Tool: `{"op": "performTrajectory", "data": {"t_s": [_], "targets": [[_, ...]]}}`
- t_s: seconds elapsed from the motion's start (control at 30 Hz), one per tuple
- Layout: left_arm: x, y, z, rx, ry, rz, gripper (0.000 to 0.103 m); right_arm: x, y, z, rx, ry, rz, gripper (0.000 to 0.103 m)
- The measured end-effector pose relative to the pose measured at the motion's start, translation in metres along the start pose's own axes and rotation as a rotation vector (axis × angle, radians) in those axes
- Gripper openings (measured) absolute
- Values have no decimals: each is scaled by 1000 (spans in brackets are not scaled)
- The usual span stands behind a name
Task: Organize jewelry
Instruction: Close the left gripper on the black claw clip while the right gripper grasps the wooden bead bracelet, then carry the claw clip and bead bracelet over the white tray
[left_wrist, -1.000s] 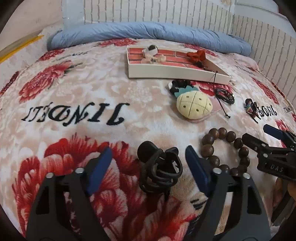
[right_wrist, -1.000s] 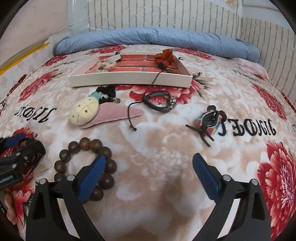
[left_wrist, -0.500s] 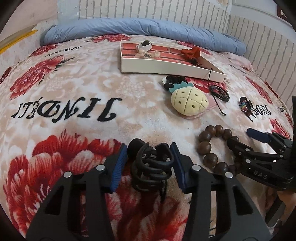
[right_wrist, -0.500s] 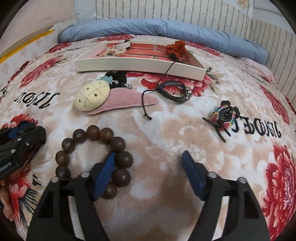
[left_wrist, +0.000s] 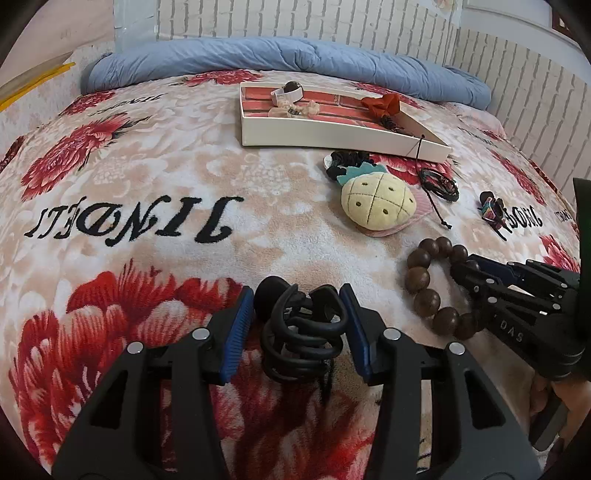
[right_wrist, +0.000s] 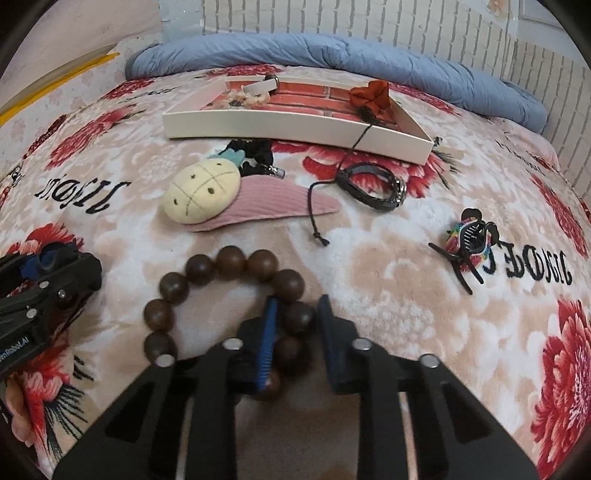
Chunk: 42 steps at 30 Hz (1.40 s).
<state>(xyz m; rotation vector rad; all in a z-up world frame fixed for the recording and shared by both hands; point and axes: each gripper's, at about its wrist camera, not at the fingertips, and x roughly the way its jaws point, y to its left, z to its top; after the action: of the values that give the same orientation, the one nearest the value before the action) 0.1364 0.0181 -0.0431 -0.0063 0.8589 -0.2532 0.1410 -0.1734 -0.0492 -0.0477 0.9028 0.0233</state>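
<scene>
My left gripper (left_wrist: 297, 304) is shut on a black claw hair clip (left_wrist: 301, 326) on the flowered blanket. My right gripper (right_wrist: 297, 314) is shut on a bead of the brown wooden bead bracelet (right_wrist: 229, 264), which lies on the blanket; it also shows in the left wrist view (left_wrist: 424, 273). The white tray (left_wrist: 332, 131) with a red brick-pattern floor lies at the back and holds a red flower piece (right_wrist: 369, 94), a white ring-like piece (left_wrist: 286, 92) and a pale beaded piece (right_wrist: 245, 98).
A pineapple plush clip (right_wrist: 201, 188) on a pink felt piece, a black scrunchie (right_wrist: 255, 149), a black cord bracelet (right_wrist: 373, 184) and a multicoloured claw clip (right_wrist: 467, 240) lie between me and the tray. A blue rolled quilt (right_wrist: 332, 55) and white brick wall lie behind.
Both grippers closed: the left on the black claw clip, the right on the bead bracelet after moving left and forward onto it.
</scene>
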Motion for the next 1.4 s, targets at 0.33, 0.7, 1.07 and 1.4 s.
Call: {"op": "performTrajectory", "data": {"t_s": [0.33,0.7,1.07,1.4], "targets": [[-6,0,4,8,-23,6,46,-14,-8,5,10,-46,54,19],[-24,-13,57,29,-131,27,46,-56,-19,41,-11,-216,97,19],[-9,-24,142,28,-221,54,46,-64,-55,122,-1,-340,99,19],[54,-21,217,2,-236,73,46,5,-66,198,23,-345,110,19]]}}
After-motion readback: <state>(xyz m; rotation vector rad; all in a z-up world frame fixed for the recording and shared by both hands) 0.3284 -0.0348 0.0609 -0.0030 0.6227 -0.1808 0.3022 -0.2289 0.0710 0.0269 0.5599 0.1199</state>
